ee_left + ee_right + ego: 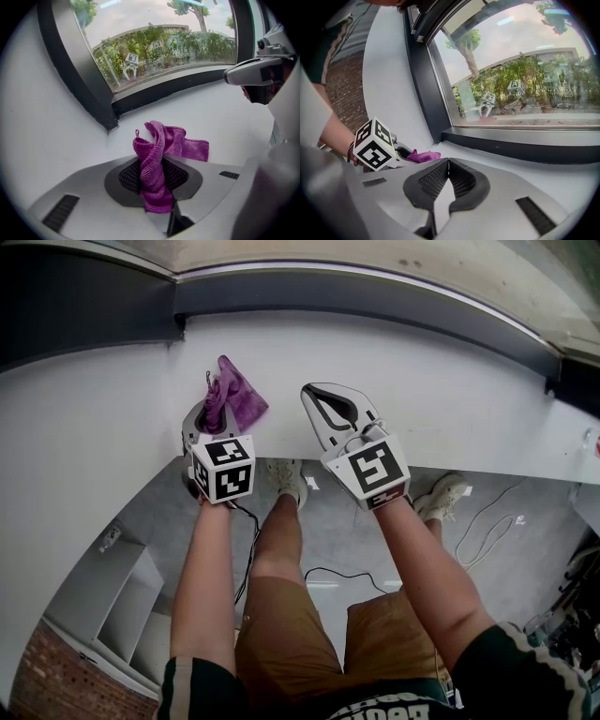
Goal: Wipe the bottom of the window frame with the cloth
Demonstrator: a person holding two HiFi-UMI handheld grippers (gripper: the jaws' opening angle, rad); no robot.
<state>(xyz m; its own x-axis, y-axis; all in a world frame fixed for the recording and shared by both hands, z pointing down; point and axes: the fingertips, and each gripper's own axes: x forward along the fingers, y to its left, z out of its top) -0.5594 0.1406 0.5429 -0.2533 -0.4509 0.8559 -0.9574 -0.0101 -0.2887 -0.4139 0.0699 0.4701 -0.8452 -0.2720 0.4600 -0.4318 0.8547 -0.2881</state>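
Wiping hasn't really started, I reckon: left claw [152, 161] pinches the purple cloth [161, 147], short of the window frame [187, 82] bottom. The right claw [447, 161] is closed, empty.

Both bare forearms reach forward, side by side. The left forearm [211, 568] runs toward 12 o'clock. The right forearm [427, 568] angles toward 11 o'clock. The left gripper [214, 413] points to 12 o'clock, its jaws clamped together on a twisted purple cloth [152, 164]. At its 3 o'clock, near but apart, the right gripper [317, 395] leans toward 11 o'clock, its jaws pressed together with nothing between them. Each gripper's marker cube sits at its 6 o'clock end, the left cube [225, 468] and the right cube [375, 470], just ahead of the wrist.
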